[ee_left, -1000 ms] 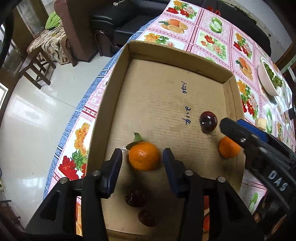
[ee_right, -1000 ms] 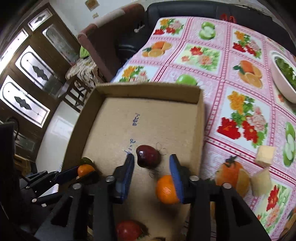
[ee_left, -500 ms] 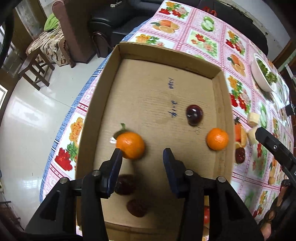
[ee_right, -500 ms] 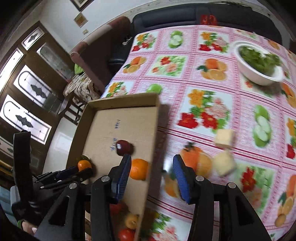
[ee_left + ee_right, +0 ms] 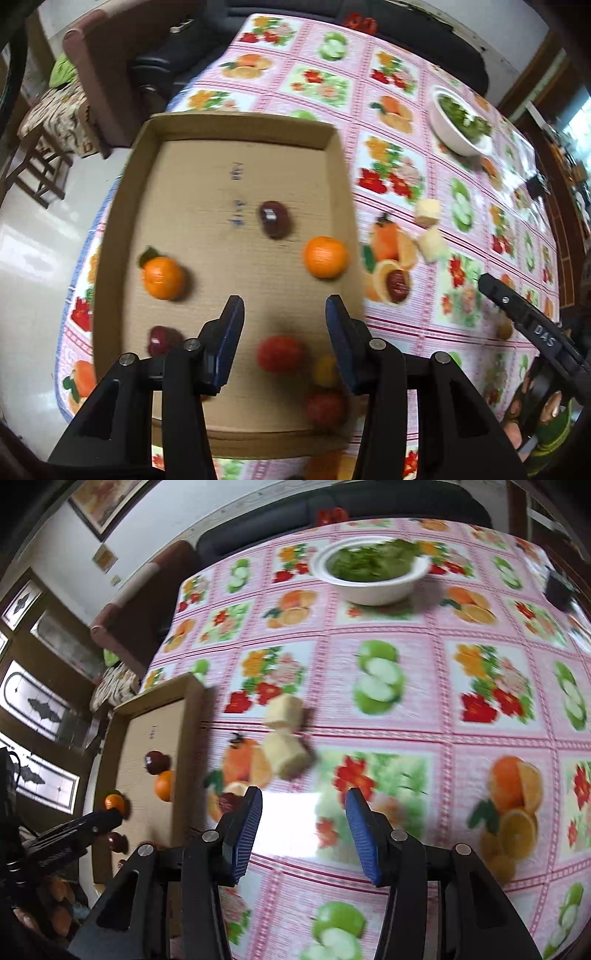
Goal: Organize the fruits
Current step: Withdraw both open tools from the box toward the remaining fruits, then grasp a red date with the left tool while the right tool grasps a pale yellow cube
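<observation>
Oranges [image 5: 325, 256] were left lying in the box [image 5: 236, 122]; both grippers, left [image 5: 283, 334] and right [image 5: 303, 832], were drawn away from it, jaws open and empty, toward fruit beside the box.

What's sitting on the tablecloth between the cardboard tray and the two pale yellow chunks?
One small dark red fruit lies there, on a printed orange slice, seen in the left wrist view between the shallow cardboard tray and the two pale yellow chunks; otherwise only patterned cloth.
</observation>
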A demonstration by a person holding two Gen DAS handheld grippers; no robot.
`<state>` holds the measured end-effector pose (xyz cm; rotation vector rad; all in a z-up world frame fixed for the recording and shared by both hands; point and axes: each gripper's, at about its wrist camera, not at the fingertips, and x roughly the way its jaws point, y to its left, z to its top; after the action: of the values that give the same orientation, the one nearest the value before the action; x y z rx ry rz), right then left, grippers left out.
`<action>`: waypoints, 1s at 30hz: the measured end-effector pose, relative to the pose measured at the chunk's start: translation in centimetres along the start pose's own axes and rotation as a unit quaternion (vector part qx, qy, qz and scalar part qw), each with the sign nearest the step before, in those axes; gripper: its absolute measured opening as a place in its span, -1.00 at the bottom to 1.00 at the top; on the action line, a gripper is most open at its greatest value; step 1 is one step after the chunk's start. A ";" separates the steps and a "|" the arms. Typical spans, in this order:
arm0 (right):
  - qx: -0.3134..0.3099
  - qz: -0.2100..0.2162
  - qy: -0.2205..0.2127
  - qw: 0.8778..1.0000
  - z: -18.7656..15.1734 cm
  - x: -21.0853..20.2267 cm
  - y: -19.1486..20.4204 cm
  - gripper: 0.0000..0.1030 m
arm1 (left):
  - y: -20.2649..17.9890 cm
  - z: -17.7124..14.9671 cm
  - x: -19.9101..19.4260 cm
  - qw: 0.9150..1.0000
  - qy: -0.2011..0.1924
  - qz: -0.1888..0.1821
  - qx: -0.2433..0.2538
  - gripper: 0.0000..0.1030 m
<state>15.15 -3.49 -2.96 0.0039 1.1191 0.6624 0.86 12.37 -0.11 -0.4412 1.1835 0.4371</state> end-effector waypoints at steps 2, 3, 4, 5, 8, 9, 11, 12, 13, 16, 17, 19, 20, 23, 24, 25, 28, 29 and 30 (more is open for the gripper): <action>0.005 -0.003 -0.002 1.000 -0.2 -0.3 -0.7 -0.04 | -1.0 -0.2 -0.1 1.000 0.000 -0.009 0.009 -0.14; 0.006 -0.005 -0.003 1.000 -0.2 -0.4 -0.9 -0.04 | -1.8 -0.3 -0.3 1.000 -0.002 -0.015 0.018 -0.14; 0.007 -0.005 -0.005 1.000 -0.3 -0.6 -1.1 -0.04 | -2.4 -0.3 -0.4 1.000 -0.003 -0.020 0.024 -0.14; 0.008 -0.006 -0.005 1.000 -0.3 -0.7 -1.3 -0.04 | -3.0 -0.4 -0.5 0.999 -0.004 -0.024 0.029 -0.14; 0.010 -0.006 -0.010 1.000 -0.2 -1.1 -1.8 -0.04 | -4.3 -0.4 -0.6 0.998 -0.003 -0.041 0.037 -0.14; 0.010 -0.005 -0.010 1.000 -0.2 -1.2 -1.9 -0.04 | -4.8 -0.5 -0.5 0.998 -0.002 -0.044 0.040 -0.15; 0.008 -0.004 -0.011 1.000 -0.2 -1.2 -2.1 -0.04 | -5.8 -0.6 -0.2 0.998 0.002 -0.051 0.044 -0.15; 0.007 -0.004 -0.011 1.000 -0.2 -1.2 -2.1 -0.04 | -6.1 -0.6 -0.1 0.998 0.004 -0.053 0.046 -0.15; 0.005 -0.004 -0.010 1.000 -0.2 -1.2 -2.1 -0.04 | -6.7 -0.6 0.2 0.997 0.007 -0.055 0.050 -0.15; -0.001 -0.003 -0.009 1.000 0.0 -1.0 -2.1 -0.04 | -7.7 -0.7 0.8 0.997 0.010 -0.059 0.055 -0.15; -0.003 -0.003 -0.009 1.000 0.1 -0.9 -2.1 -0.04 | -8.1 -0.6 1.1 0.997 0.012 -0.059 0.056 -0.15; -0.007 -0.002 -0.006 1.000 0.3 -0.6 -2.1 -0.04 | -8.5 -0.4 1.7 0.997 0.015 -0.058 0.056 -0.15; -0.010 -0.003 -0.007 1.000 0.4 -0.5 -2.1 -0.04 | -8.7 -0.4 2.0 0.997 0.017 -0.058 0.054 -0.15; -0.030 -0.003 -0.009 0.999 0.8 0.0 -1.7 -0.04 | -9.1 -0.1 3.4 0.997 0.028 -0.058 0.046 -0.15; -0.036 -0.003 -0.007 0.999 1.0 0.3 -1.5 -0.05 | -9.3 0.0 3.9 0.997 0.030 -0.055 0.044 -0.15; -0.041 -0.002 -0.005 0.999 1.2 0.6 -1.3 -0.05 | -9.4 0.1 4.4 0.997 0.033 -0.052 0.042 -0.15; -0.058 0.005 0.007 0.998 1.9 1.9 -0.7 -0.07 | -9.4 0.2 5.5 0.998 0.041 -0.044 0.034 -0.15; -0.063 0.007 0.011 0.998 2.2 2.4 -0.4 -0.07 | -9.3 0.2 5.7 0.998 0.042 -0.043 0.032 -0.15; -0.068 0.009 0.015 0.998 2.4 2.9 -0.1 -0.07 | -9.2 0.3 6.0 0.998 0.044 -0.042 0.029 -0.15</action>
<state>17.96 -1.37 -4.24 -0.1139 1.1017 0.7556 7.95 5.38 -4.76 -0.4622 1.2546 0.3125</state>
